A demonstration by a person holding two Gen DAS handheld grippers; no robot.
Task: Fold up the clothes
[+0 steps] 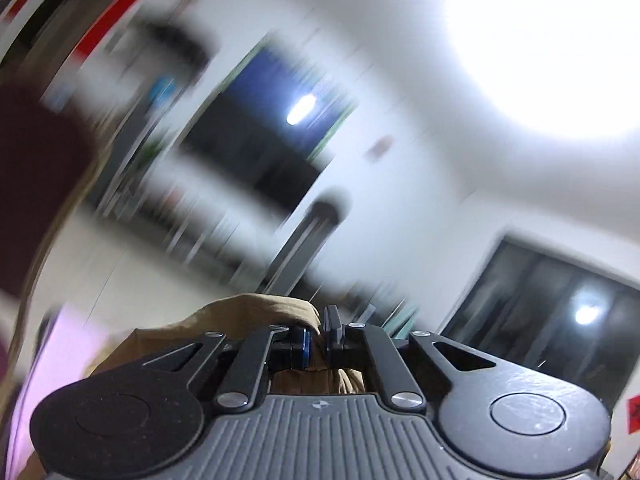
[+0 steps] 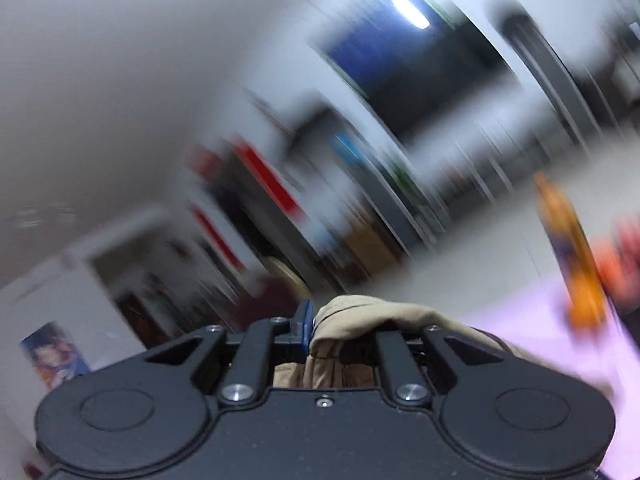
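Note:
A tan garment (image 1: 256,312) is bunched between the blue pads of my left gripper (image 1: 319,334), which is shut on it and tilted up toward the room. More of the cloth hangs below the fingers. In the right wrist view the same tan garment (image 2: 360,316) drapes over the right finger of my right gripper (image 2: 320,328), which is shut on it; only the left blue pad (image 2: 306,320) shows. Both views are heavily motion-blurred.
A pink surface (image 1: 60,356) lies low on the left, and the same pink surface (image 2: 532,316) shows at the right. Blurred behind are a dark screen (image 1: 260,148), a dark window (image 1: 552,312), white walls, a doorway (image 2: 160,280) and an orange object (image 2: 572,248).

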